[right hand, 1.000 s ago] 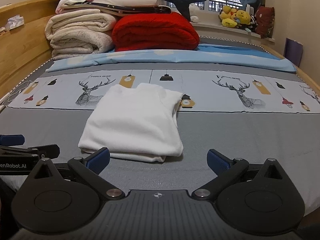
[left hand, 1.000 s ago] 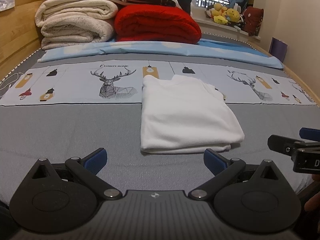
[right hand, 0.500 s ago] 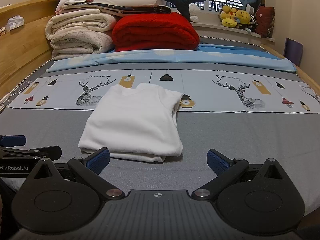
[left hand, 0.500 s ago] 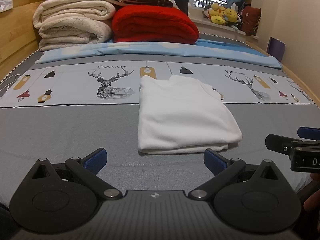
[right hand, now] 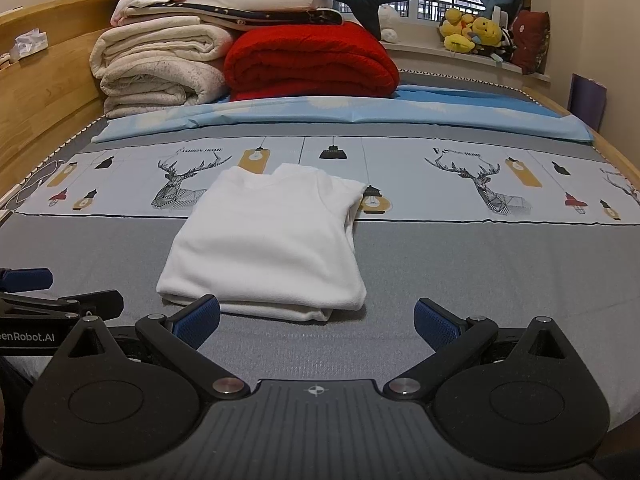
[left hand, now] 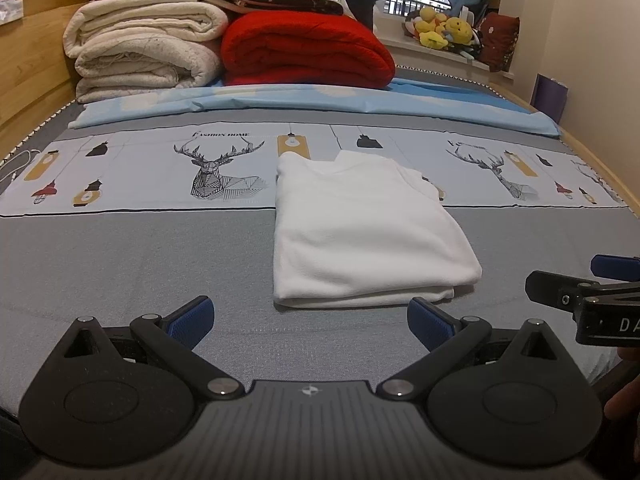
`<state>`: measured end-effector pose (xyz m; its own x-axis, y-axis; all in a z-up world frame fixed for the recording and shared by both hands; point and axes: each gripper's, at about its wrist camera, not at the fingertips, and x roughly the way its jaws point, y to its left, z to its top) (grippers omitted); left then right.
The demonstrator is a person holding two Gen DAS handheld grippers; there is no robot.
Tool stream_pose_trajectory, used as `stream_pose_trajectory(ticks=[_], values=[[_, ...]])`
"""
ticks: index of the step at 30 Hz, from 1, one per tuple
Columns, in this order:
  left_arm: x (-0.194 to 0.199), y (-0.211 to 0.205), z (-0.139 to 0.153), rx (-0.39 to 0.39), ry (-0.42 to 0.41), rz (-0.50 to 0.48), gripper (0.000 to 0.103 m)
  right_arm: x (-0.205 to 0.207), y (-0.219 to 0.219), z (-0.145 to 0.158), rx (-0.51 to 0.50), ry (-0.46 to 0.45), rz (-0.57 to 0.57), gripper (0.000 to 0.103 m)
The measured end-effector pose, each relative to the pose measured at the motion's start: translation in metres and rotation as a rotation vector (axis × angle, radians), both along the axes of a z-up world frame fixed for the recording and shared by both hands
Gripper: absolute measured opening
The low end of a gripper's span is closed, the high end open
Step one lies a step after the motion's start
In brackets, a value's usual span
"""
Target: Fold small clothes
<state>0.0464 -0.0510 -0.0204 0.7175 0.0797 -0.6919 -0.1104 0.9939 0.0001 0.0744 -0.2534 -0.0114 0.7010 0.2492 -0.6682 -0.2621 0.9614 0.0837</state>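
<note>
Item 1, left gripper (left hand: 310, 318): I hold it low over the grey bed (left hand: 120, 264), fingers spread wide, nothing between them. Its blue pads (left hand: 190, 316) sit at lower centre of the left wrist view.

Item 2, shirt (left hand: 360, 236): white, folded into a flat rectangle, lying on the bed at centre frame, right of the middle in the left view and left of the middle in the right view. Its long axis runs away from me, collar end (right hand: 276, 174) far, on the deer-print strip (left hand: 216, 176), folded hem near. The near edge lies just ahead of both sets of fingertips, touching neither that I can see.

Item 3, right gripper (right hand: 316, 320): fingers likewise spread and empty. Its left pad (right hand: 200, 318) overlaps the shirt's near edge in the picture; I cannot tell whether it touches.

Relation that matters: the shirt lies straight ahead, between the two grippers. I judge both about equally near, the left facing the near right corner (left hand: 460, 286), the right facing the near left corner (right hand: 168, 292). Any further fold would, I judge, lift the near edge toward the collar.

Item 4, background: blankets (left hand: 144, 48), upper left.
</note>
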Motion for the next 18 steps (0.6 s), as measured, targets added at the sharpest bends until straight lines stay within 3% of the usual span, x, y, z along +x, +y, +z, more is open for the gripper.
stream_pose_trajectory(ticks=[18], values=[[-0.0006, -0.0043, -0.0006, 0.000, -0.006, -0.013, 0.103, -0.0002, 0.0005, -0.0004, 0.000, 0.002, 0.001, 0.102]])
